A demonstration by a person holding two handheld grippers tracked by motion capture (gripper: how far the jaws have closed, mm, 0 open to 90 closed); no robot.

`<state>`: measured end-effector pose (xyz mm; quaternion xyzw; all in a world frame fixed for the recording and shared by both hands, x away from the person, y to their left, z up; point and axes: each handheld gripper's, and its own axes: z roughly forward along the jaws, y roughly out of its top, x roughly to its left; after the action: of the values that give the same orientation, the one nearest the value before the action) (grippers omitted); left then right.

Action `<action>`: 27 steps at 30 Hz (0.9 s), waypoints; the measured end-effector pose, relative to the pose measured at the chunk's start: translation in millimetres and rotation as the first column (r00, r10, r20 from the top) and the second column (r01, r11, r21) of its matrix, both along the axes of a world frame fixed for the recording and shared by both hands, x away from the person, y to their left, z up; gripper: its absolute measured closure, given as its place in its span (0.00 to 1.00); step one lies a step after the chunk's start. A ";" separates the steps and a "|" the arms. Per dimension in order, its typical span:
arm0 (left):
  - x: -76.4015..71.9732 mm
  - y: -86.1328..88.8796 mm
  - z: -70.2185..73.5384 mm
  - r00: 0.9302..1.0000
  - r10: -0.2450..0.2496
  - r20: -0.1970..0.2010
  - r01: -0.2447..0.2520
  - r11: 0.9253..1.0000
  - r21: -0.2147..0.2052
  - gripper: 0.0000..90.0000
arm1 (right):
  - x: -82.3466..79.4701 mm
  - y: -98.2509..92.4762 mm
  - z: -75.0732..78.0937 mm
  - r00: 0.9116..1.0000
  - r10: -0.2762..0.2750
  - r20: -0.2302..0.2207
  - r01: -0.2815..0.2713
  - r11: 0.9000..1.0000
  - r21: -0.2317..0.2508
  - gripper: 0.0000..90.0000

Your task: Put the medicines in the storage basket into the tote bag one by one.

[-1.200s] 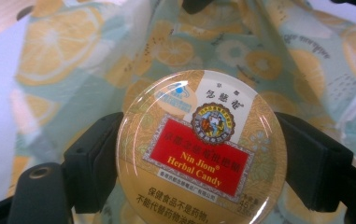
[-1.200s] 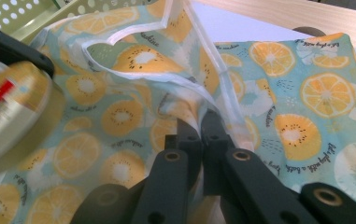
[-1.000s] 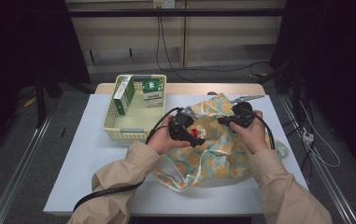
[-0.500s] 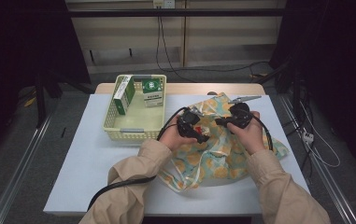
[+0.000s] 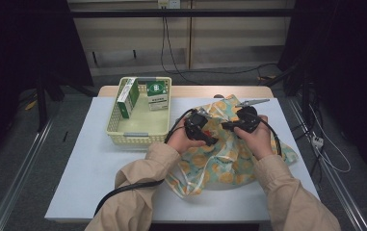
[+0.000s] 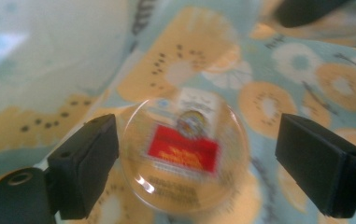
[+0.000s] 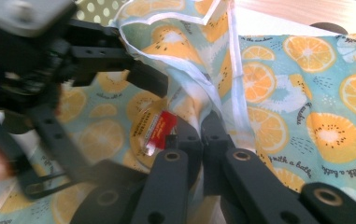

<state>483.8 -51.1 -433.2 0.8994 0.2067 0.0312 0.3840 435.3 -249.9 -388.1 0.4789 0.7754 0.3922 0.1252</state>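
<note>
A cloth [image 5: 229, 163] printed with orange slices lies bunched on the white table [image 5: 99, 159]. On it sits a round clear-lidded container [image 6: 185, 154] with a red label. My left gripper [image 6: 199, 135] straddles it; the jaws have just been opening and stand off the lid, the right one clearly apart. From above, the left gripper [image 5: 210, 139] points at the cloth's middle. My right gripper [image 5: 224, 126] faces it, shut on a raised white-hemmed fold of the cloth [image 7: 222, 84]. Its tips [image 7: 203, 126] are right beside the container [image 7: 154, 133].
A pale yellow basket [image 5: 137, 137] stands at the table's left rear with a green-and-white carton [image 5: 128, 96] and a second box [image 5: 158, 96] inside. A grey flat tool [image 5: 253, 102] lies behind the cloth. Cables trail off the table's right side.
My left gripper has shifted a little right and down, closer to the right gripper, and its jaws stand wider. The right hand has kept still on the cloth.
</note>
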 end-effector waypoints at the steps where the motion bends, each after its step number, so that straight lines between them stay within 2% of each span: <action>1: -2.7 2.2 2.6 1.000 0.000 -0.002 0.000 1.000 0.004 0.15 | -0.1 0.0 -0.3 1.000 0.001 -0.001 -0.001 1.000 0.000 0.99; 3: -7.6 8.6 9.6 1.000 -0.022 0.004 0.022 1.000 0.015 0.15 | -0.9 0.6 -0.7 1.000 0.003 -0.004 -0.003 1.000 -0.003 0.99; 4: -11.5 12.1 14.9 1.000 -0.011 0.024 0.010 0.999 0.046 0.15 | -1.2 1.5 -1.2 1.000 0.005 -0.002 -0.005 1.000 -0.005 0.99; 6: -15.4 20.8 22.0 0.999 -0.041 0.006 0.041 0.999 0.020 0.15 | -2.2 3.2 -2.4 1.000 0.009 -0.004 -0.009 1.000 -0.003 0.99; 7: -17.3 25.7 26.5 0.999 -0.047 0.011 0.047 0.999 0.021 0.15 | -2.3 3.9 -3.6 1.000 0.012 -0.004 -0.012 1.000 -0.007 0.99; 13: -24.6 56.0 51.9 0.999 -0.038 0.030 0.038 0.999 0.008 0.14 | -5.3 5.1 -8.4 1.000 0.018 -0.013 -0.018 1.000 -0.008 0.99; 17: -21.7 75.7 60.9 0.999 -0.004 0.034 0.004 1.000 0.008 0.14 | -8.2 3.5 -7.1 1.000 0.020 -0.011 -0.020 1.000 -0.004 0.99; 21: -16.2 93.4 66.6 0.998 0.015 0.053 -0.017 0.999 0.048 0.14 | -11.9 3.7 -7.3 0.999 0.030 -0.013 -0.030 1.000 -0.007 0.99; 22: -15.8 96.7 66.9 0.998 0.043 0.053 -0.044 0.998 0.033 0.14 | -12.9 3.8 -6.9 0.999 0.031 -0.014 -0.031 0.999 -0.004 0.99; 23: -13.5 101.6 68.5 0.997 0.039 0.064 -0.043 0.998 0.052 0.14 | -13.7 3.8 -7.0 0.999 0.033 -0.014 -0.033 0.999 -0.002 0.99; 24: -11.9 106.1 69.8 0.997 0.041 0.060 -0.045 0.998 0.054 0.14 | -14.5 4.2 -7.0 0.999 0.032 -0.018 -0.032 0.999 -0.005 0.99; 27: -4.9 119.1 73.3 0.996 0.075 0.057 -0.077 0.996 0.043 0.14 | -16.6 5.3 -7.1 0.999 0.040 -0.014 -0.040 0.999 -0.007 0.99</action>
<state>478.8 68.0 -359.9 0.8981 0.2292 0.0754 0.3677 418.7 -244.6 -395.3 0.4657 0.7870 0.3885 0.1134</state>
